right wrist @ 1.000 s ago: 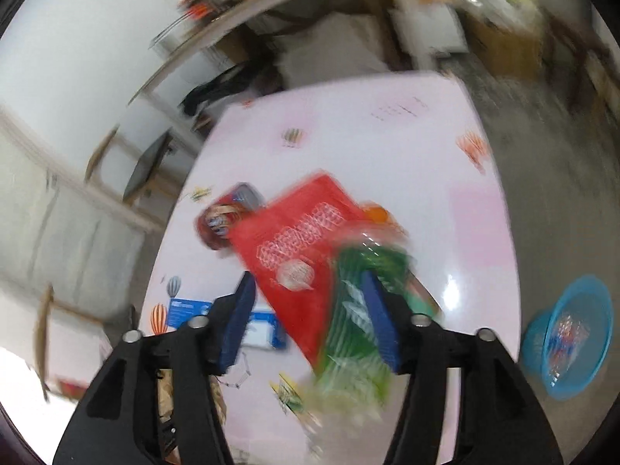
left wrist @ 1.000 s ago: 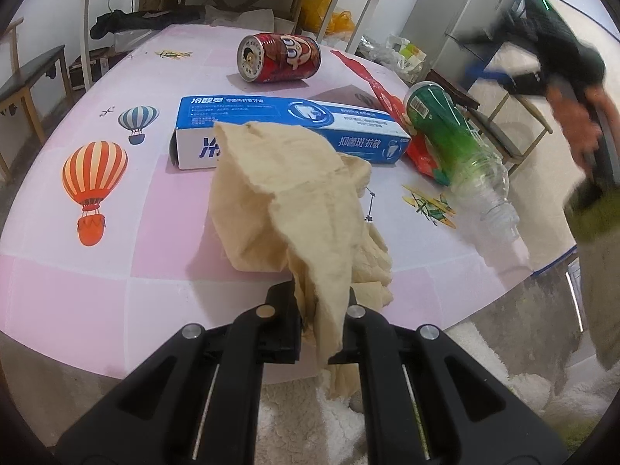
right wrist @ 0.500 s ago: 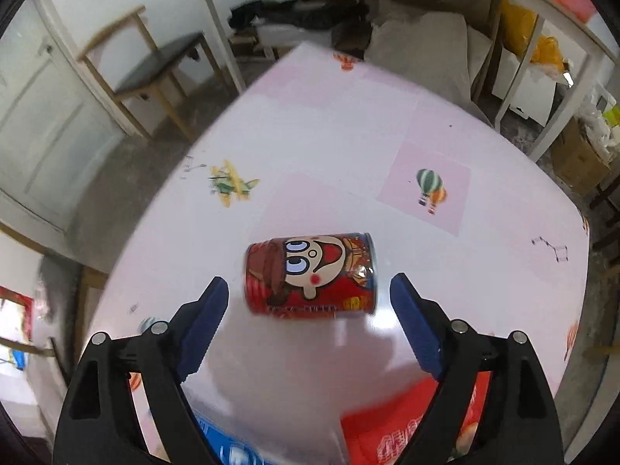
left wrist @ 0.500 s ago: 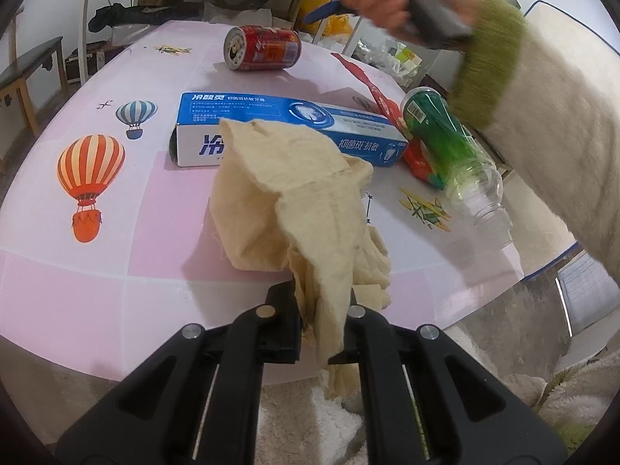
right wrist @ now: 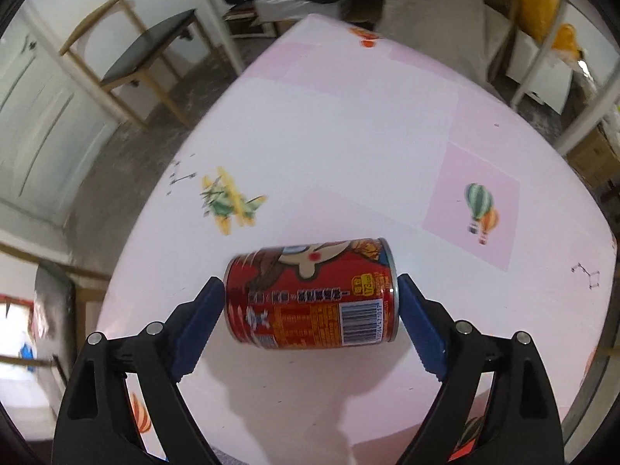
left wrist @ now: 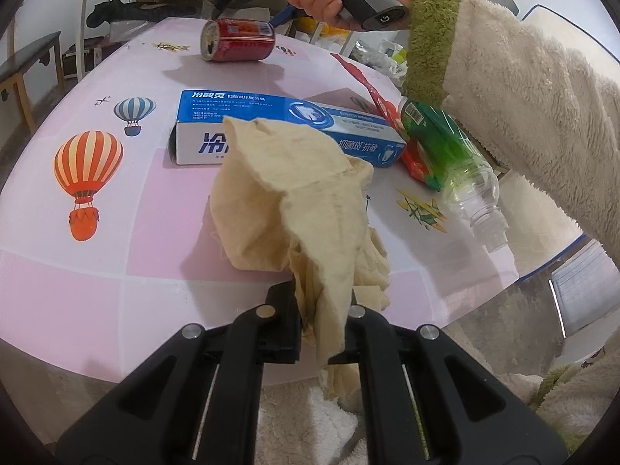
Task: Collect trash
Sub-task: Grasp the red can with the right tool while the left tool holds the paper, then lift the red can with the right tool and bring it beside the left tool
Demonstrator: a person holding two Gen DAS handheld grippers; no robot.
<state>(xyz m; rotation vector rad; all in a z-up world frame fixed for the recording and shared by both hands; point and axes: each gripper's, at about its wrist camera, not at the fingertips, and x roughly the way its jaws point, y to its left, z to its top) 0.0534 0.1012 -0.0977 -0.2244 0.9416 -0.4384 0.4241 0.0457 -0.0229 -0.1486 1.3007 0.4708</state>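
Right fingers (right wrist: 418, 310) opening, can (right wrist: 310, 294) lying sideways between them.

A crumpled beige paper towel (left wrist: 294, 201) is pinched at its near edge between the black fingers (left wrist: 283, 329) and bunches up on the table beyond them. Just past it lies a long blue-and-white toothpaste box (left wrist: 286, 128), flat and crosswise. To the right of the fingers a clear plastic bottle (left wrist: 449, 162) with a green label lies on its side, neck toward the table edge, on a red wrapper (left wrist: 391, 116). A red can (right wrist: 310, 294) lies on its side between the blue fingers (right wrist: 193, 333), its ends facing them.
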